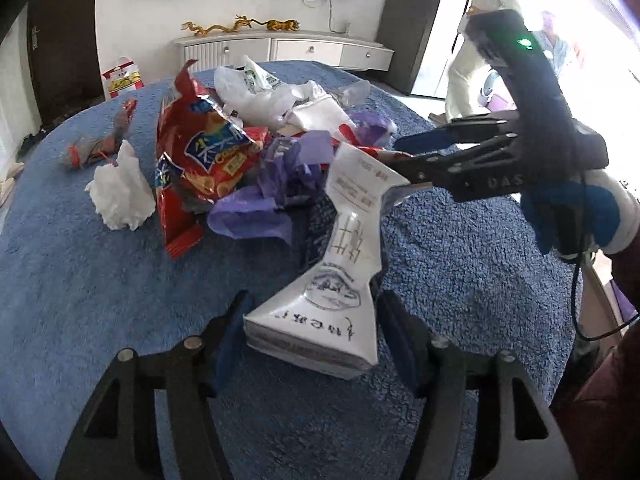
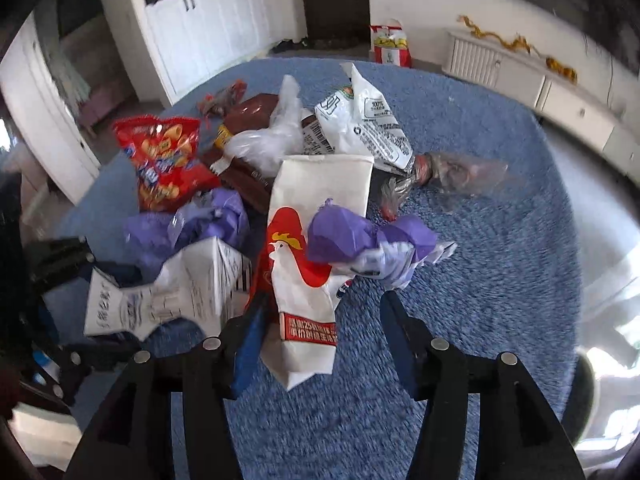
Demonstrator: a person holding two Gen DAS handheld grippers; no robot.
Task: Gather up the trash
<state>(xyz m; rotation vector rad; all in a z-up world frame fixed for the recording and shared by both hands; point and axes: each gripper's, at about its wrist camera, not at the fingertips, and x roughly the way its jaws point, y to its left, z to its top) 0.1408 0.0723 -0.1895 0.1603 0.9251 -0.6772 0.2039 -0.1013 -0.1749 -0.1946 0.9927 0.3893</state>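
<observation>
A pile of trash lies on a blue towel-covered table. A crushed white carton with printed text lies between my left gripper's open fingers, its near end close to them. The carton also shows in the right wrist view. My right gripper is open around the near end of a white paper bag with a red rooster. In the left wrist view the right gripper reaches in from the right. A red snack bag, purple wrappers and a white tissue lie in the pile.
A white plastic bag, a clear wrapper and a brown packet lie farther back. A white low cabinet with gold figurines stands behind the table. A person stands in the bright doorway at right.
</observation>
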